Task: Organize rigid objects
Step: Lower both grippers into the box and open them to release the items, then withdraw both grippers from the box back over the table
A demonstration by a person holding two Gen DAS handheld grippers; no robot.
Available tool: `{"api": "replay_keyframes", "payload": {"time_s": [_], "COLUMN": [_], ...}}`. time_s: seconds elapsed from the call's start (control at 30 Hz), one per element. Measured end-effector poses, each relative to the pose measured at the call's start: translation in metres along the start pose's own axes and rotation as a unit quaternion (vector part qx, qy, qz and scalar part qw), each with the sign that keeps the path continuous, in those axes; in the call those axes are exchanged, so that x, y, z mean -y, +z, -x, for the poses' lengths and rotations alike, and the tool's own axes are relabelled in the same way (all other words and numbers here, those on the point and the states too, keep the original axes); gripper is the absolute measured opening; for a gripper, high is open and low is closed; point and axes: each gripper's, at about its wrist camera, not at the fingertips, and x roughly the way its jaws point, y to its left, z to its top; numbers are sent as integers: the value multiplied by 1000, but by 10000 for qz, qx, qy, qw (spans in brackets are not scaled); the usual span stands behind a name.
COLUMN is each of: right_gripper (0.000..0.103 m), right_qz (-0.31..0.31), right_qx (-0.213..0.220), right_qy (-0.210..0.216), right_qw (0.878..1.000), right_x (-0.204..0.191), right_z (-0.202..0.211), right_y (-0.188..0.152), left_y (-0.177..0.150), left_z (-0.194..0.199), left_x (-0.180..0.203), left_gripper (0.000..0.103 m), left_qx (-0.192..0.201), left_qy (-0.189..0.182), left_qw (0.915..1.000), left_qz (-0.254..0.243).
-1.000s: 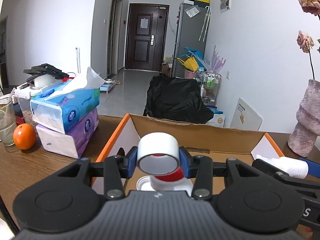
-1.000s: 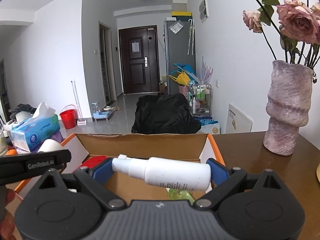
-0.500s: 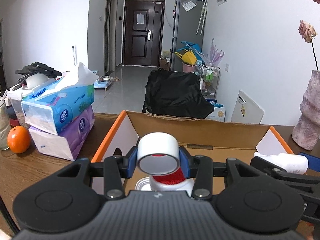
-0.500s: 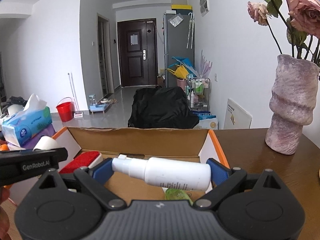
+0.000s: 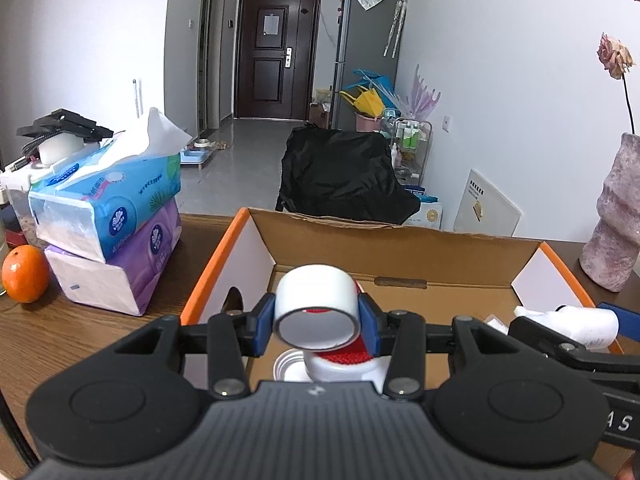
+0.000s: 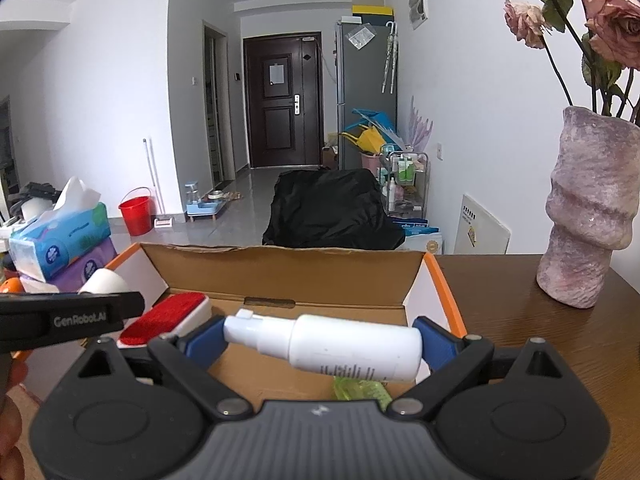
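My left gripper (image 5: 317, 322) is shut on a white tape roll (image 5: 316, 304) and holds it over the left part of an open cardboard box (image 5: 400, 244). My right gripper (image 6: 320, 344) is shut on a white spray bottle (image 6: 340, 346), held sideways over the right part of the same box (image 6: 280, 268). Inside the box lie a red-and-white brush (image 6: 168, 316), a round tin lid (image 5: 290, 366) and a green item (image 6: 360, 388). The bottle also shows in the left wrist view (image 5: 576, 322), and the tape roll in the right wrist view (image 6: 102, 280).
Two stacked tissue packs (image 5: 112, 216) and an orange (image 5: 25, 274) stand left of the box on the wooden table (image 5: 80, 332). A pink vase (image 6: 588, 216) with dried roses stands to the right. Beyond the table is a black bag (image 6: 332, 208).
Both grippers have moved forward and lower over the box with their objects still held. The box's inside shows more fully.
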Motion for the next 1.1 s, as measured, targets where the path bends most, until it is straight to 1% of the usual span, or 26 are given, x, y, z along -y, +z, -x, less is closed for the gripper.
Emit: {"api": "replay_keyframes", "payload": {"time_s": [0.1, 0.13, 0.17, 0.2, 0.23, 0.27, 0.3, 0.33, 0.37, 0.4, 0.47, 0.7, 1.1], "right_gripper": [98, 98, 98, 98, 98, 98, 98, 100, 103, 103, 103, 103, 103], "right_qz": [10, 8, 1, -4, -13, -18, -14, -14, -20, -28, -25, -48, -9], "right_qx": [-30, -48, -63, -88, -105, -115, -113, -106, -92, -67, -49, -40, 109], "right_qy": [39, 54, 69, 93, 113, 139, 158, 149, 139, 139, 141, 133, 147], "right_qw": [10000, 10000, 10000, 9999, 9999, 9998, 9998, 9998, 9999, 9999, 9999, 9999, 9998], "right_x": [1, 1, 2, 3, 4, 6, 6, 7, 8, 8, 10, 12, 15], "right_z": [0, 0, -1, -1, -1, -1, -1, 0, 1, 2, 4, 9, 24], "right_y": [-1, -1, 0, 0, 0, -1, -1, -1, -1, -1, -1, -3, -4], "left_y": [0, 0, 0, 1, 1, 2, 2, 2, 3, 3, 2, 1, 0], "left_z": [1, 2, 4, 6, 7, 10, 12, 13, 14, 15, 17, 21, 26], "left_x": [1, 2, 2, 1, 1, 0, 0, 0, -1, 0, 1, 3, -4], "left_gripper": [45, 47, 54, 64, 69, 76, 80, 83, 87, 93, 98, 103, 103], "left_qx": [3, 21, 39, 79, 127, 181, 213, 233, 249, 268, 313, 331, 339], "left_qy": [-19, 0, 4, -1, 2, 1, -17, -40, -52, -47, -57, -62, -66], "left_qw": [10000, 9999, 9999, 9998, 9998, 9997, 9996, 9996, 9995, 9995, 9993, 9993, 9994], "left_qz": [-91, -131, -162, -165, -157, -155, -167, -178, -181, -182, -185, -180, 2]}}
